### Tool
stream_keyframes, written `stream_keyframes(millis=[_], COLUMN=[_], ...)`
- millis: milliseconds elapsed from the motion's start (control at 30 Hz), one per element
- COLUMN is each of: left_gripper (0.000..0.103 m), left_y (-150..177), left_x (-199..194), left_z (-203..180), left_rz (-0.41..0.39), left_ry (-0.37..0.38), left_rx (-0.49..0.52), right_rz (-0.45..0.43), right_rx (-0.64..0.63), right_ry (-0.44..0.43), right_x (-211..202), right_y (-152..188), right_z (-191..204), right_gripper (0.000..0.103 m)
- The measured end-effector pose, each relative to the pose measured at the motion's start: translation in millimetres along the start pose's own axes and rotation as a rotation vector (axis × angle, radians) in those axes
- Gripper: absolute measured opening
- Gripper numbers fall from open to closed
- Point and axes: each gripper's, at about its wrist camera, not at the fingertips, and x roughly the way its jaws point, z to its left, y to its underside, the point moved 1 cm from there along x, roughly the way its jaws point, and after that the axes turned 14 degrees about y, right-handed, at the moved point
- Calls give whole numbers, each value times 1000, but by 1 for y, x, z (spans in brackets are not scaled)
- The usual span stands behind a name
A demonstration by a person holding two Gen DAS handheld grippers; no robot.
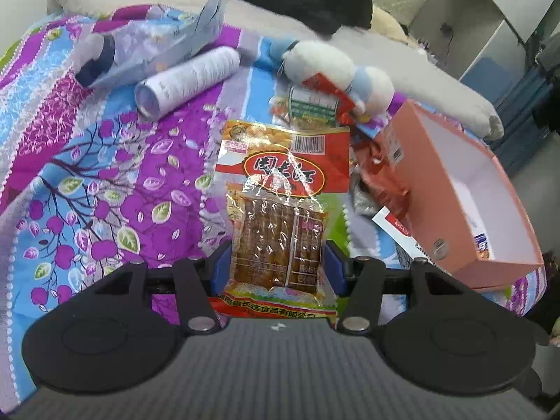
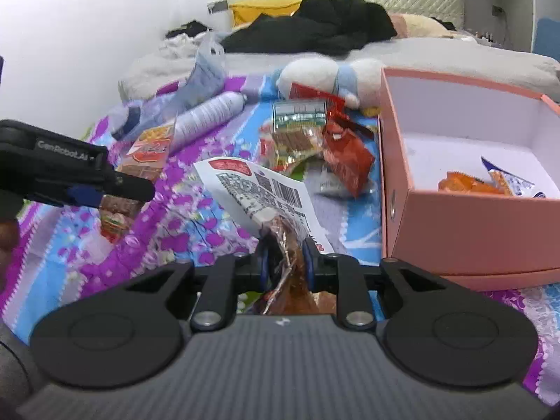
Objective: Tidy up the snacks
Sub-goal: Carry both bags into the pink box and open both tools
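Observation:
My left gripper (image 1: 276, 266) is shut on a red and yellow packet of brown dried tofu strips (image 1: 280, 189), held above the bedspread; it also shows in the right wrist view (image 2: 140, 161), with the left gripper (image 2: 115, 192) at the far left. My right gripper (image 2: 287, 266) is shut on a white-labelled snack packet (image 2: 259, 189) with barcodes, left of the open pink box (image 2: 455, 231). The box holds an orange packet (image 2: 469, 183) and a blue-white packet (image 2: 507, 175). Loose snack packets (image 2: 315, 136) lie beside the box.
A floral purple and blue bedspread (image 1: 105, 182) covers the bed. A white cylinder (image 1: 185, 80), a plastic bag (image 1: 157, 49) and a white-blue plush toy (image 1: 332, 66) lie behind. Black clothes (image 2: 332, 24) and pillows are at the head.

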Motion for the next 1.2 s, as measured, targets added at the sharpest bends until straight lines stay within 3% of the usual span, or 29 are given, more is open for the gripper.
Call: stream_keyframes(millis=[267, 633, 1200], left_gripper=[60, 60, 60], left_y=[-6, -7, -42], left_x=[-20, -29, 41], left_z=[-20, -70, -168], left_rz=[-27, -45, 16], left_ry=[34, 95, 188], left_rx=[-27, 49, 269], right_rz=[-62, -137, -166], right_rx=[40, 43, 90], right_ry=[1, 68, 234], right_x=[-31, -68, -65], right_y=[-18, -29, -46], right_z=[-9, -32, -109], right_gripper=[23, 23, 23])
